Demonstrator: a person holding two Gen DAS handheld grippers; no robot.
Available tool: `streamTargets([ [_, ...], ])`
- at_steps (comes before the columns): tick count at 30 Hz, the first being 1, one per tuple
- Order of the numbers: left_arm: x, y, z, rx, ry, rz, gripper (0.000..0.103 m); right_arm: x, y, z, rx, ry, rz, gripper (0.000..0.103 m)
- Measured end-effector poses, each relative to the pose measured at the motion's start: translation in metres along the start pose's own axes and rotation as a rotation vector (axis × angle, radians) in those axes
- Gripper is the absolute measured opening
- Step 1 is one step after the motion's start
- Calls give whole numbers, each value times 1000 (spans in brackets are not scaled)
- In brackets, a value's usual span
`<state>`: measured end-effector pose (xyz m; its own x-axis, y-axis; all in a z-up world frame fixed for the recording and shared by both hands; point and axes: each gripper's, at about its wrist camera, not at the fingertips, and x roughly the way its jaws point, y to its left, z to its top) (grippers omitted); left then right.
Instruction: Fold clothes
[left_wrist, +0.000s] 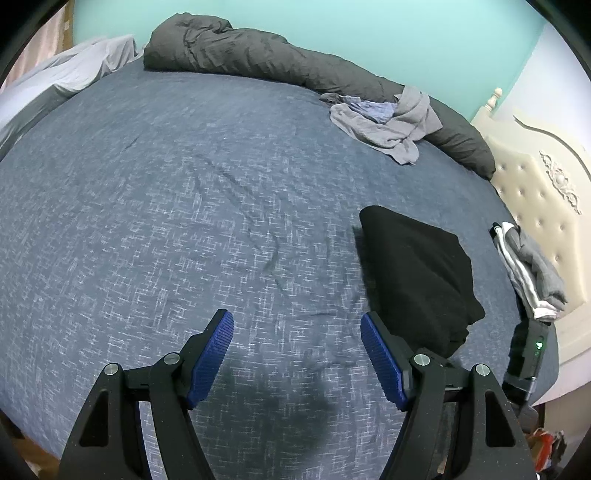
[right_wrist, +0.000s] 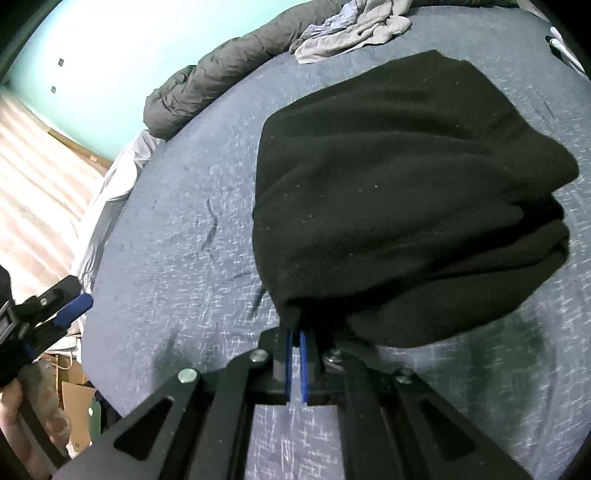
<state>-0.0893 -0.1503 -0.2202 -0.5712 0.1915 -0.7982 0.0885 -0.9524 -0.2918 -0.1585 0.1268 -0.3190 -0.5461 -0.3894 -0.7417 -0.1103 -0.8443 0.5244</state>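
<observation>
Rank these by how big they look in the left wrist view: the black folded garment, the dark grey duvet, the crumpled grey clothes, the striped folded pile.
1. dark grey duvet, though it lies farthest off
2. black folded garment
3. crumpled grey clothes
4. striped folded pile, partly cut by the bed's edge, so unsure

Left hand-held gripper (left_wrist: 297, 356): matte black, lightly speckled linkage arms with triangular cut-outs, round silver pivot screws, two blue ribbed finger pads (left_wrist: 216, 356). Right hand-held gripper (right_wrist: 295, 345): same build, black arms with slotted cut-outs, silver screws, thin blue pads in black holders. In the left wrist view its black body shows a small green light. A bare hand (right_wrist: 22, 417) shows at the frame edge.
</observation>
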Motion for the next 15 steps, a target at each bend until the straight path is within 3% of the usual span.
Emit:
streamTargets([
  [10, 13, -29, -3, 31, 36, -21, 75, -31, -23, -17, -7, 33, 44, 2],
  [15, 21, -39, -3, 56, 51, -33, 75, -43, -37, -17, 54, 53, 131, 4],
])
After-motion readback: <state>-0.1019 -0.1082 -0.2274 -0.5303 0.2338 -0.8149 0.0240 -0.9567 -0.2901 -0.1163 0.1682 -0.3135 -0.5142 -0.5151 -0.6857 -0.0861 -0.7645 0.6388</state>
